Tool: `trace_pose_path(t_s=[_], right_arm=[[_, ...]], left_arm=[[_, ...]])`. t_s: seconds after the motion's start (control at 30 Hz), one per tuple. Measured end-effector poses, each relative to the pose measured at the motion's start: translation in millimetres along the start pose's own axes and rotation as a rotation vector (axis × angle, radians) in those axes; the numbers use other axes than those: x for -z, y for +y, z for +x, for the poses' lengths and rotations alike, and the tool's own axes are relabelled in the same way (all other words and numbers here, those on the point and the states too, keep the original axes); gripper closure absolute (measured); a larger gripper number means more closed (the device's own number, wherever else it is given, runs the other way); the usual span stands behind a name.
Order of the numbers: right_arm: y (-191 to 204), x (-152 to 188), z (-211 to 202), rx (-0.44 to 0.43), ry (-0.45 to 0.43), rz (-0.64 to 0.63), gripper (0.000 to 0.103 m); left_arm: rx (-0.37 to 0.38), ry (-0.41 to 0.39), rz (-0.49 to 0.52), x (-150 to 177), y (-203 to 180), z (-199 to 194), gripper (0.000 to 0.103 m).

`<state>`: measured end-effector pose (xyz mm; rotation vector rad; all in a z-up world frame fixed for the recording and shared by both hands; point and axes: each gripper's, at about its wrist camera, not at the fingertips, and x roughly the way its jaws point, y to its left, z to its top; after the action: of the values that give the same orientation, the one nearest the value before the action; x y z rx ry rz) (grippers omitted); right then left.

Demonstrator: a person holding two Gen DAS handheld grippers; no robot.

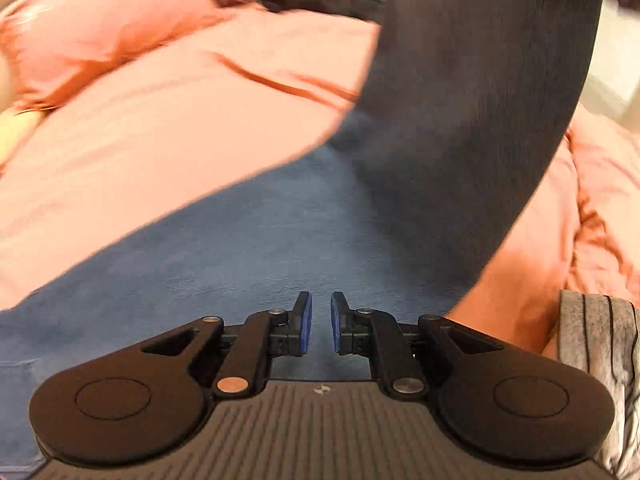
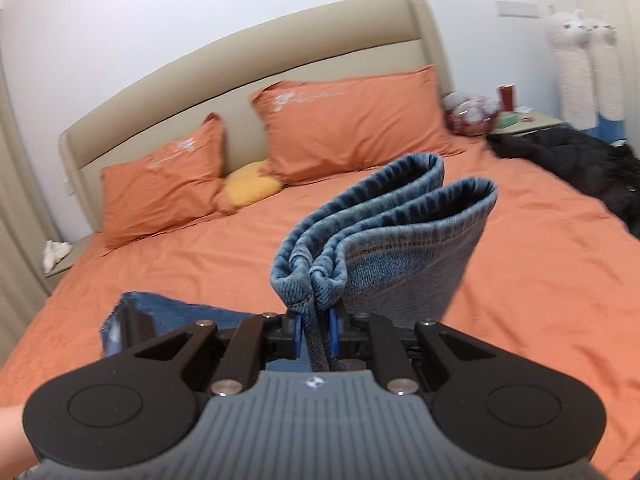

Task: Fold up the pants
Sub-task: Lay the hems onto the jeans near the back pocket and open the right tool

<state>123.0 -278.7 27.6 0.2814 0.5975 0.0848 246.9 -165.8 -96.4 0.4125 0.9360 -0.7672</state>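
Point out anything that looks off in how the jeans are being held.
The left gripper looks odd: its fingers are nearly shut with no denim between them, above the jeans. Only the right gripper clamps the bunched leg hems.

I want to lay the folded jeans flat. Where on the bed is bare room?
Free: the orange sheet between the pillows and the held jeans. Crowded: the yellow cushion between the pillows, and the black clothes by the far right edge.
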Motion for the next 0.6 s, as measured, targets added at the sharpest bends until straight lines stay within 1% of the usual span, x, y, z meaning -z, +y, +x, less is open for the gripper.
trace_pose_path(t_s=[0.07,0.13,0.23,0.33,0.43,0.5,0.6], right_arm=[[19.1,3.4,19.2,-0.032,0.027,-0.010,0.094],[39.4,10.0,40.1,-0.053,0.060,-0.025,0.094],[60.0,26.0,75.7,-0.086,0.122,-0.005,0.093],[77.5,48.8,116.9,-0.107,0.205,0.015,0.093],[93.7,73.7,158.0,-0.098,0.295,0.004,0.093],[100.7,90.6,180.1,-0.080,0.350,-0.002,0.093],[106.7,111.4,203.2,-0.050,0.405,-0.026,0.091]], left_arm=[[-0.033,-0.011,-0.040,3.4,19.6,-16.8,0.089],[-0.062,-0.025,-0.083,10.9,37.5,-28.8,0.086],[-0.089,-0.027,-0.137,24.6,64.1,-37.7,0.085],[-0.107,-0.016,-0.185,40.0,82.4,-43.5,0.085],[-0.116,-0.007,-0.240,57.2,97.4,-42.1,0.085],[-0.111,-0.008,-0.272,70.6,108.1,-53.8,0.085],[-0.101,-0.008,-0.303,85.4,114.8,-52.1,0.085]])
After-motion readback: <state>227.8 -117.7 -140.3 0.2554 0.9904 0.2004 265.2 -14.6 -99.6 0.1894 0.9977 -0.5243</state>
